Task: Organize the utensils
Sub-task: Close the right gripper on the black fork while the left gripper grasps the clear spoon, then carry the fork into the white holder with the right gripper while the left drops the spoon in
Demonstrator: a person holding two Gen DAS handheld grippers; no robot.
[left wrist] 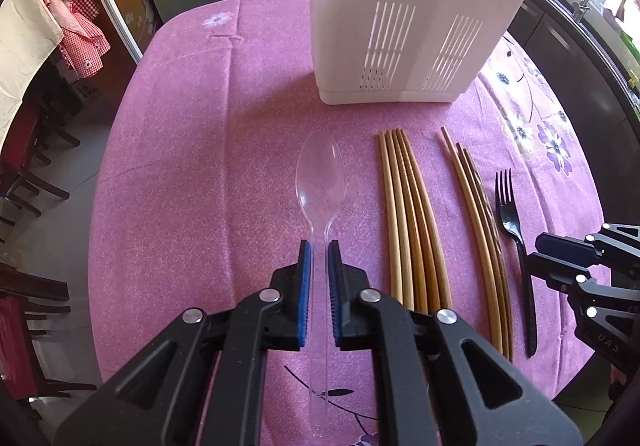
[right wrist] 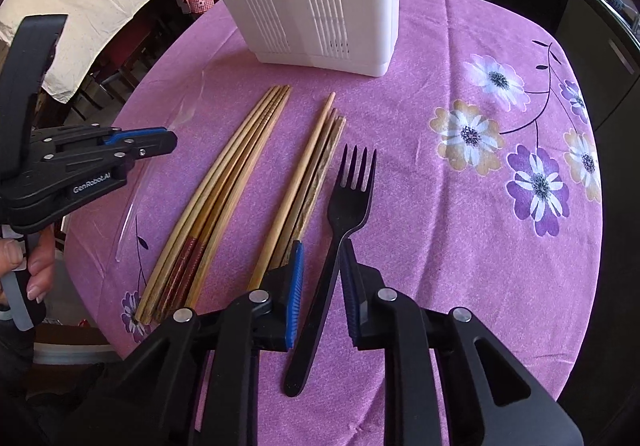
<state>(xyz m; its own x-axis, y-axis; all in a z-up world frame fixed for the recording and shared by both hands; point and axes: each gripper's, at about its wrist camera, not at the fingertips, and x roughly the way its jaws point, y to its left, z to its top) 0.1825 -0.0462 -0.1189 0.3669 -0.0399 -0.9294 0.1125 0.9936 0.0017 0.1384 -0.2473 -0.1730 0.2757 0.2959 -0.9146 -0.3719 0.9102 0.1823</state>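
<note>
Two hand-held grippers work side by side over a table covered with a pink floral tablecloth (left wrist: 180,166), each addressing one utensil. On the left, the left gripper (left wrist: 319,246) has its blue pads drawn in against the thin handle of a clear plastic spoon (left wrist: 320,182), which lies flat with its bowl toward the white slotted utensil holder (left wrist: 400,26); the narrow gap left between the pads matches the handle's width, so this reads as a pinch on the spoon, taken at the neck where the handle is easiest to lift. On the right, the right gripper (right wrist: 323,246) straddles the handle of a black plastic fork (right wrist: 348,198); its jaws are narrowed, with the right pad appearing to touch the handle and a sliver of cloth visible beside the left pad, so a firm grip cannot be confirmed. Between the two utensils lie two bundles of wooden chopsticks (right wrist: 224,182), set parallel with tips toward the holder, an arrangement that presumably allows each group to be picked up in turn. The holder stands upright at the far side of the cloth, well apart from the utensils, and is the likely destination; nothing is yet lifted from the cloth.
</note>
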